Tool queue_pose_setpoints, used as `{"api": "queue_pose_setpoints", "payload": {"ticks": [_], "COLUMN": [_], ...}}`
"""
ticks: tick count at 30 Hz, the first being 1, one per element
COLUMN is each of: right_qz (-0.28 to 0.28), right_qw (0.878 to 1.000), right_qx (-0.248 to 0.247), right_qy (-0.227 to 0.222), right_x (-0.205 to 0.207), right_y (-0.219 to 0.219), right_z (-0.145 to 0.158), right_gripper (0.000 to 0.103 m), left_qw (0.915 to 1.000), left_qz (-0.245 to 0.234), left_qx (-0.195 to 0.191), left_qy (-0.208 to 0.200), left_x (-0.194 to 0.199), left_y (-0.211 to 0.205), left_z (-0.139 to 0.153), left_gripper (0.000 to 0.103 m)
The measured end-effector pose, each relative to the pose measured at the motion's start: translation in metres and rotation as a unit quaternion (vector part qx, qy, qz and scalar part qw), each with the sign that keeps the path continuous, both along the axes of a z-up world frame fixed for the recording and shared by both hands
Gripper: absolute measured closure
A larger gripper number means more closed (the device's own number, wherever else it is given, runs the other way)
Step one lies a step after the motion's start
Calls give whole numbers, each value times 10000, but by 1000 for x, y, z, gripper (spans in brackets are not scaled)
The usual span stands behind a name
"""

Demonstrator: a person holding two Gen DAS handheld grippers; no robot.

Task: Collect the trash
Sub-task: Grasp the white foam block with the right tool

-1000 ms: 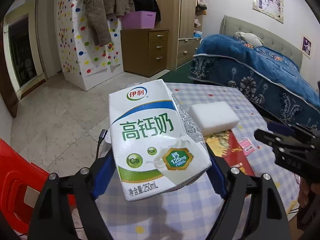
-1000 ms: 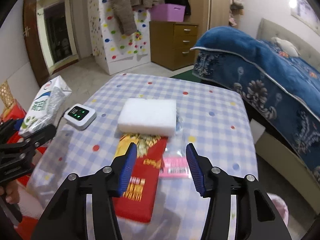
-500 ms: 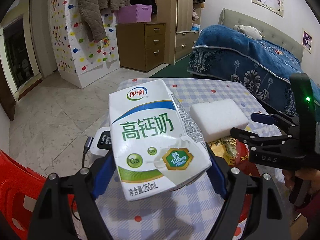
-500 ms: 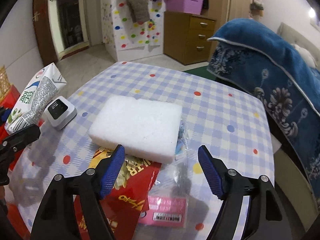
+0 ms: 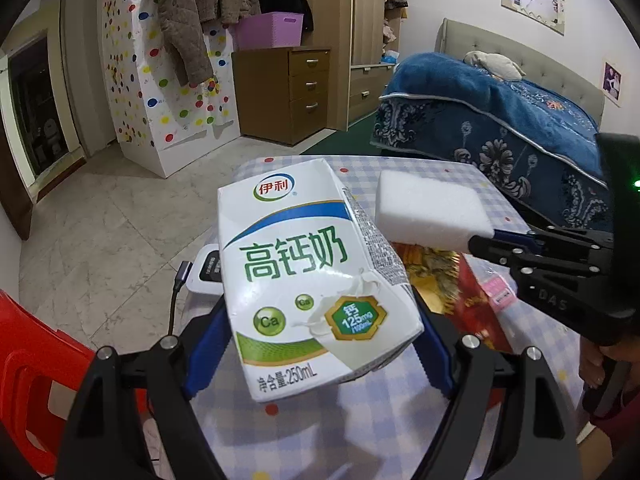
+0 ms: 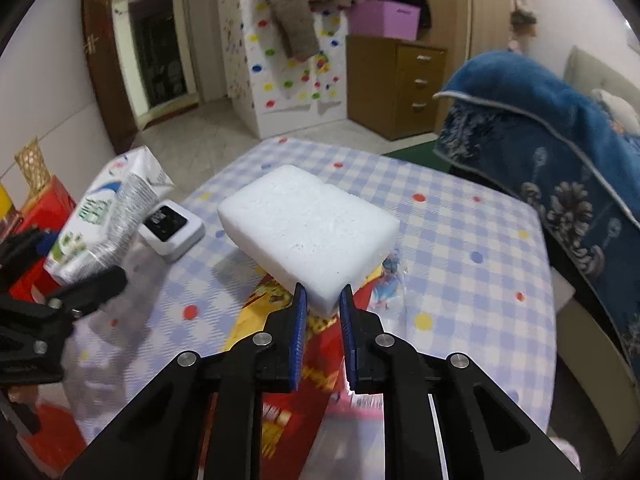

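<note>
White milk carton (image 5: 316, 276) w/ green print clamped btwn blue pads of left gripper (image 5: 320, 344), held tilted above near left edge of checkered table (image 6: 472, 240). White device (image 6: 172, 230) w/ dark screen sitting just beside carton, on tablecloth. Foam block (image 6: 308, 232) mid-table, lifted at near end, one corner pinched in right gripper (image 6: 323, 300); jaws just closed in on it. Red packet (image 6: 280, 320) + pink-labelled clear wrapper (image 5: 498, 290) lying flat under/near foam. Blue blanket (image 6: 540, 132) on bed far right.
</note>
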State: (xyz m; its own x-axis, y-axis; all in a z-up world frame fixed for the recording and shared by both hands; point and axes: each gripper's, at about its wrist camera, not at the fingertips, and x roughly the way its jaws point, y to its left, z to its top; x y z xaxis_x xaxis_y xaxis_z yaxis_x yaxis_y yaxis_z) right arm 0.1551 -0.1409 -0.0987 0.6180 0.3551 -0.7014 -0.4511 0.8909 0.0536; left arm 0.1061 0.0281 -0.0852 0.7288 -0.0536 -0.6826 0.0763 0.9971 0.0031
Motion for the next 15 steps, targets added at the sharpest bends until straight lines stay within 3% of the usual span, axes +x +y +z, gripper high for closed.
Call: {"api": "queue_pose_setpoints", "payload": {"ticks": [7,15], "right_qz": [-484,-1167], "right_qw": [9988,9931], "right_qx": [-44,-90], "right_qy": [-103,-60], "right_x": [-55,-106], "right_y": [-17,-58], "right_z": [19,17], "right_gripper": [86,86], "left_qw": [9992,9933], "left_qz": [-398,-1141], "left_qx": [-13,138], "left_qy": [-4,-155], "left_x": [-26,-60], "left_y": [-26,-79], "left_z": [-2,-6], "left_gripper": [24,24]}}
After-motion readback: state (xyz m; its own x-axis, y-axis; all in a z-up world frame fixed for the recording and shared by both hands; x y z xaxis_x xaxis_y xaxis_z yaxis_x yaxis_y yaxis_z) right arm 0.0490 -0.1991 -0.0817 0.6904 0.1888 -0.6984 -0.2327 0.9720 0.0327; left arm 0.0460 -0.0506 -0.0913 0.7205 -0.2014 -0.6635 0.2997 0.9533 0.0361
